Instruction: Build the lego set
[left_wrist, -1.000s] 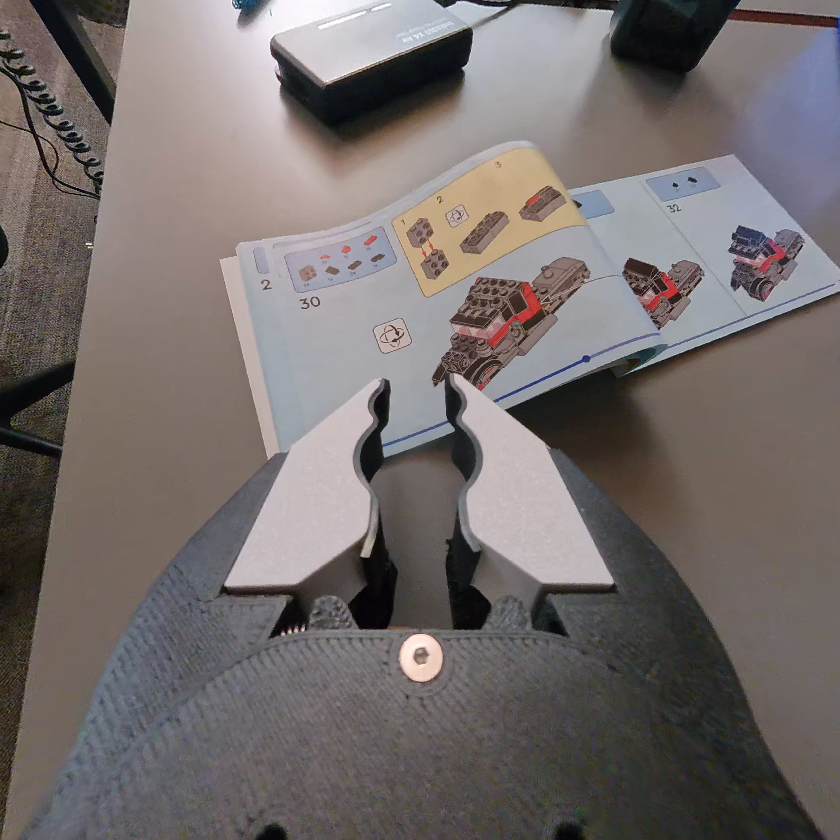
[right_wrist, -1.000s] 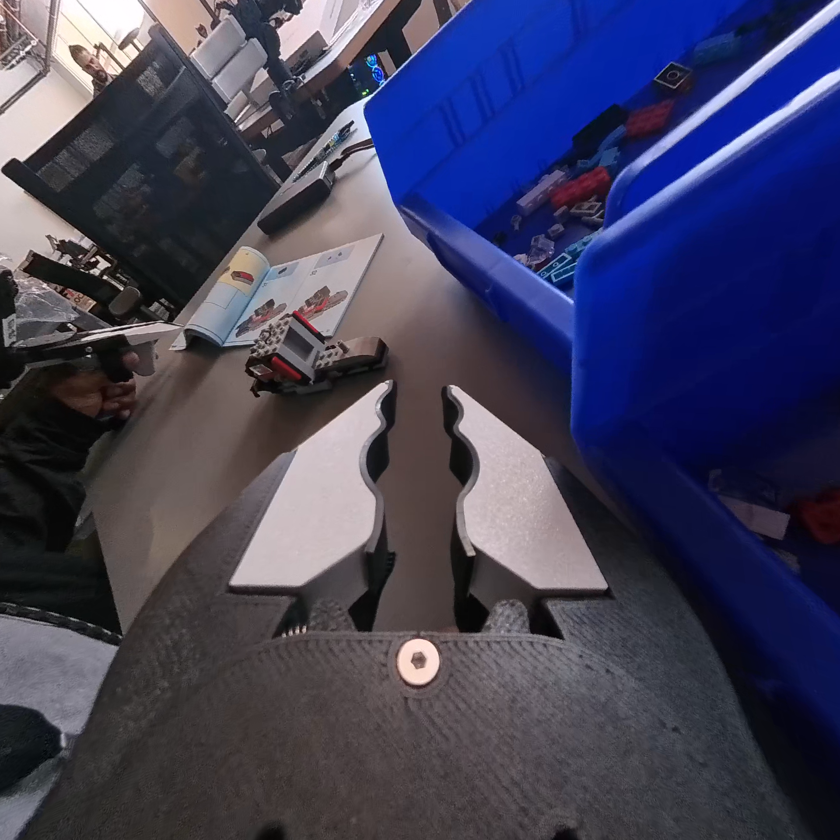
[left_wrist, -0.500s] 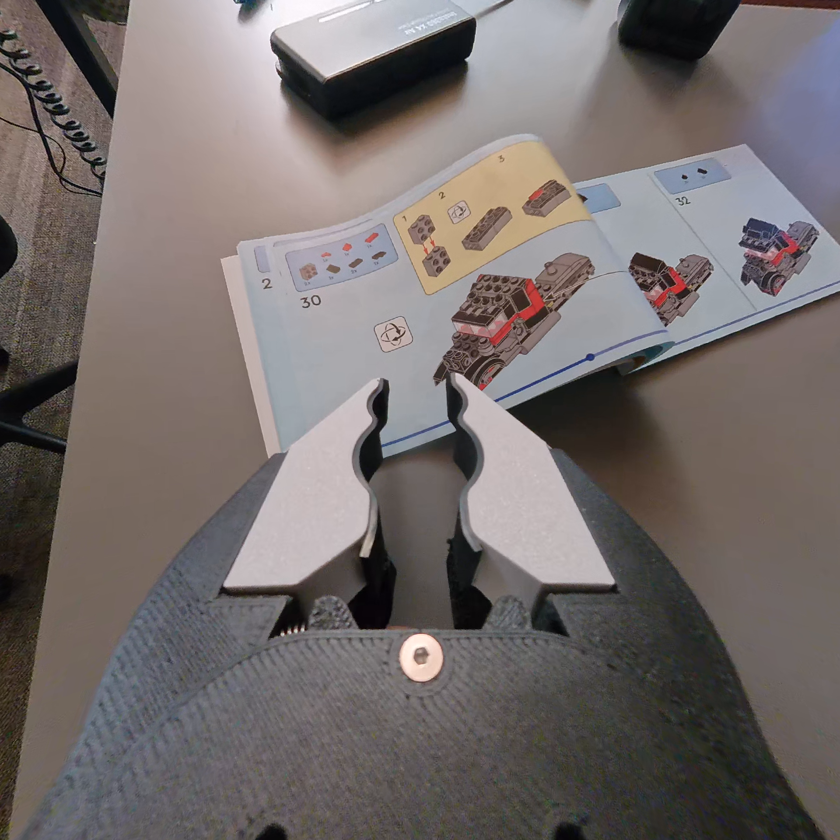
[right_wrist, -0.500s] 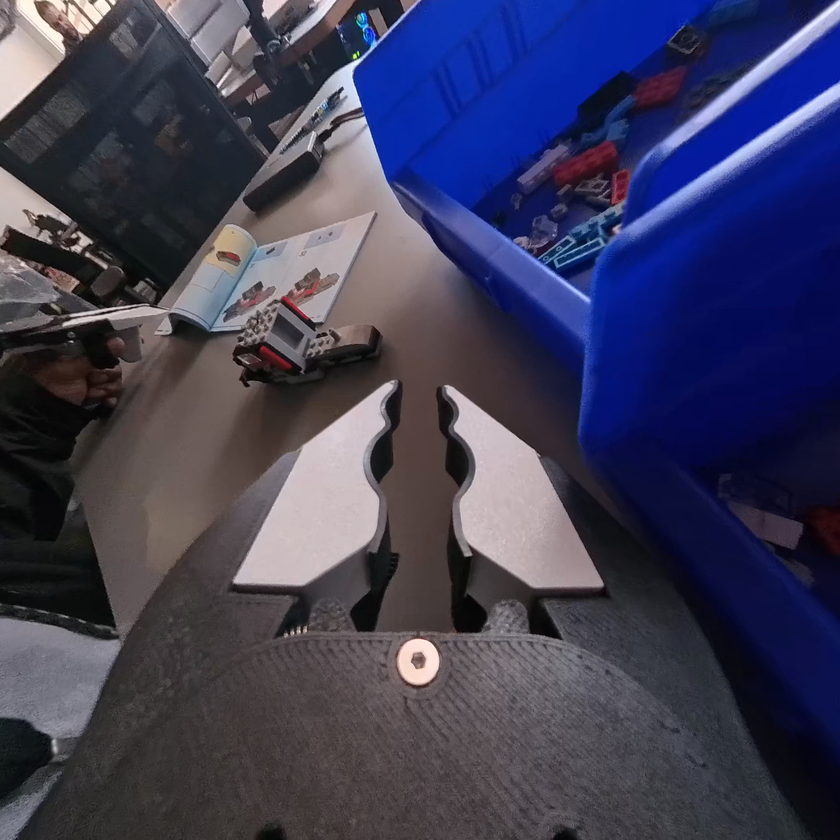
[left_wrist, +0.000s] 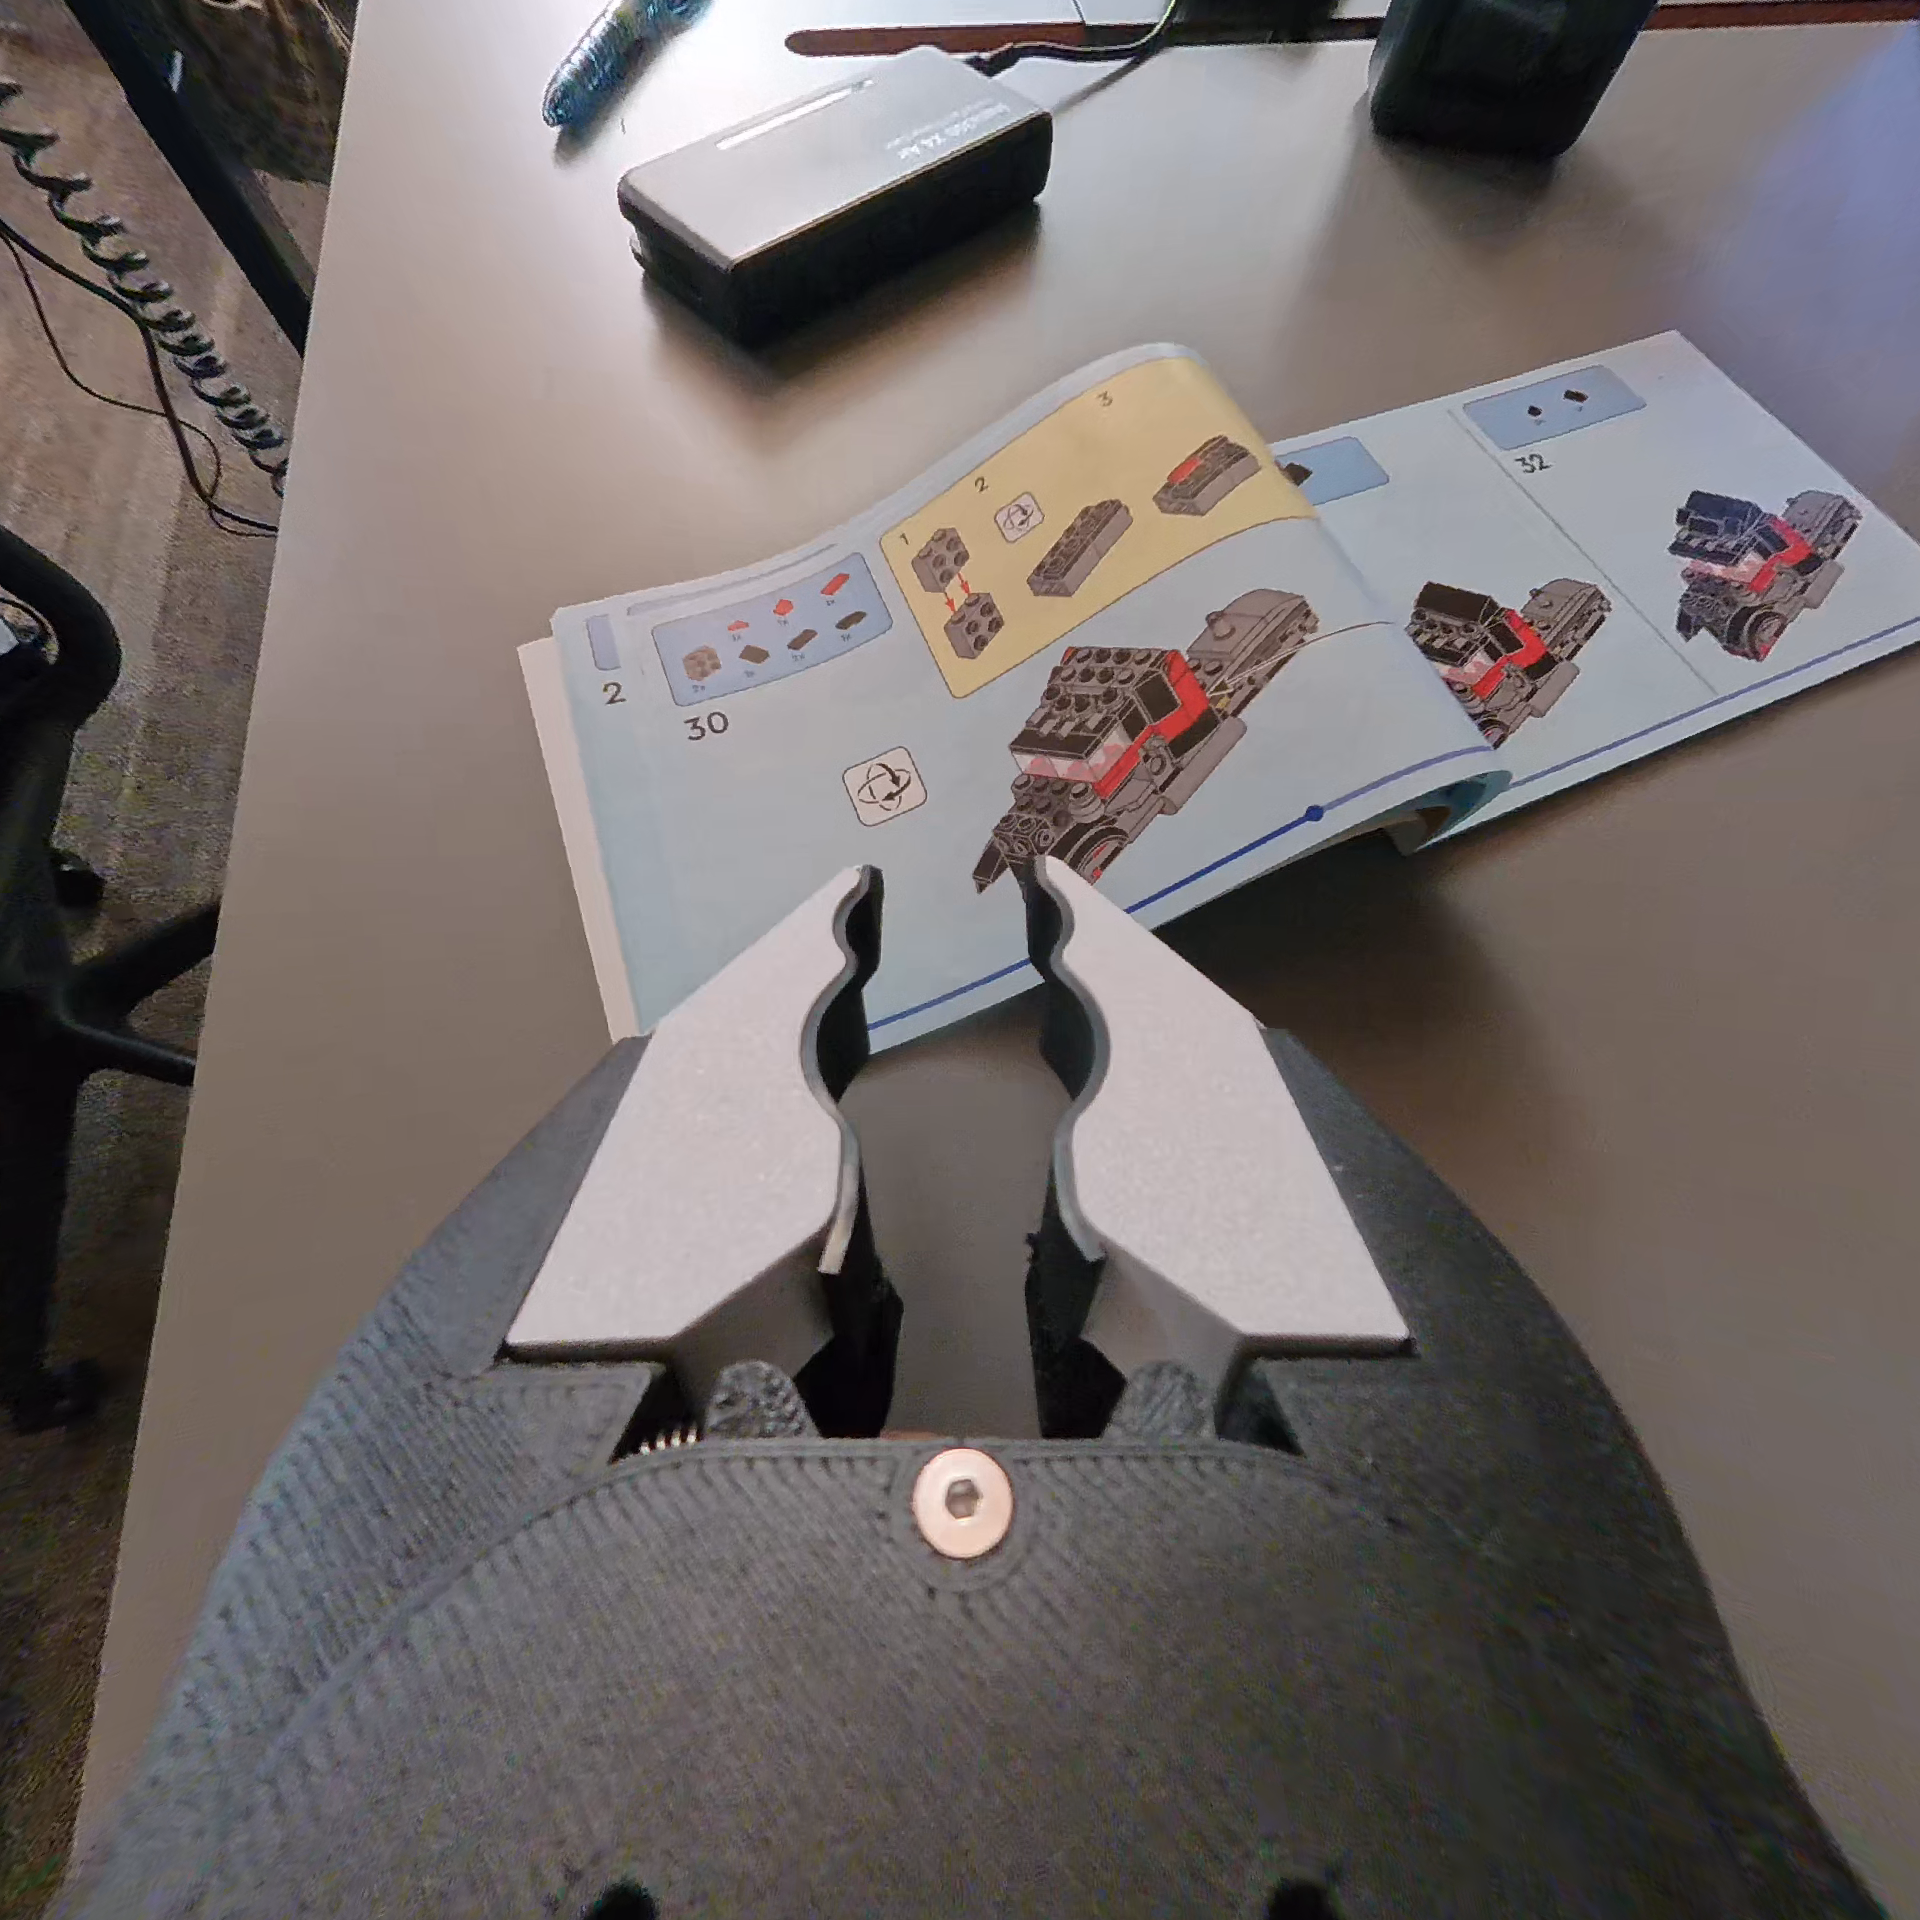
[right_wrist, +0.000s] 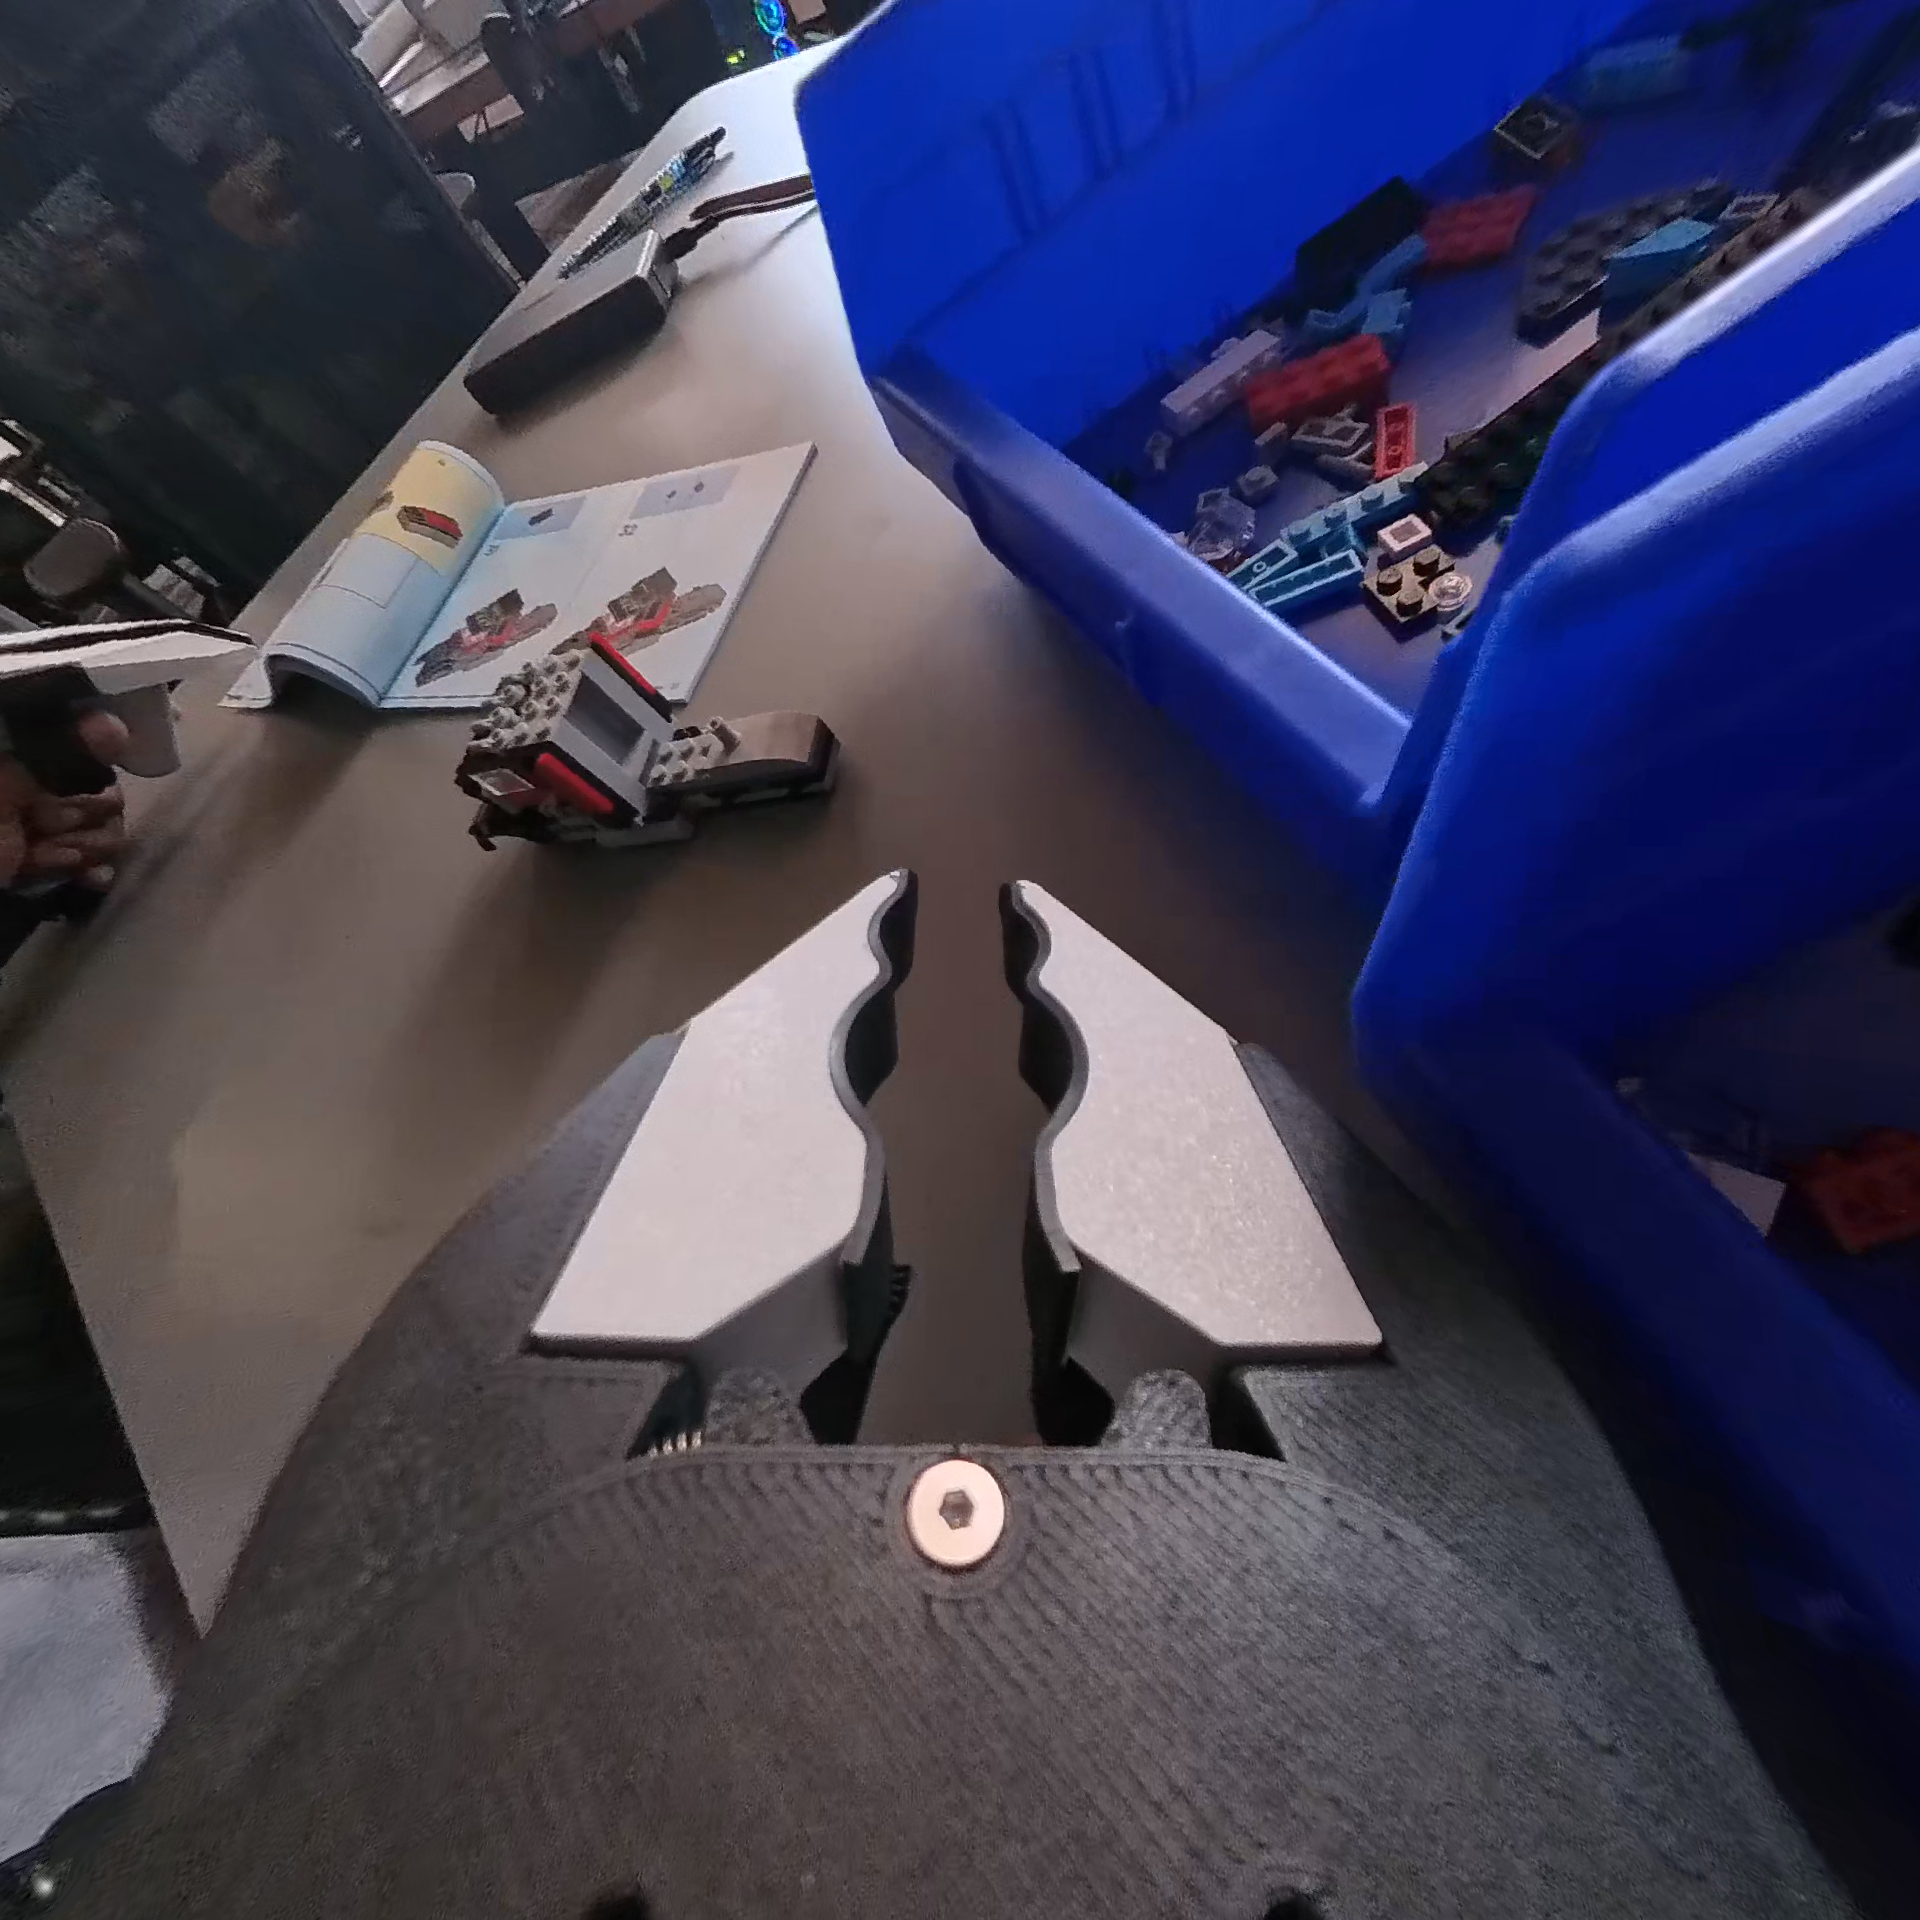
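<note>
Both grippers empty, fingers (right_wrist: 717, 1132) apart; lego vehicle (right_wrist: 639, 753) seemingly half-built.

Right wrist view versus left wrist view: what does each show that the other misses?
Only the right wrist view shows the half-built lego vehicle, the blue bin of loose bricks, a second blue bin, and its own open, empty right claw.

Only the left wrist view shows the floor and the black object at the table's far edge.

Both show the open instruction booklet, the black box, the pen, the table and the open left claw.
</note>
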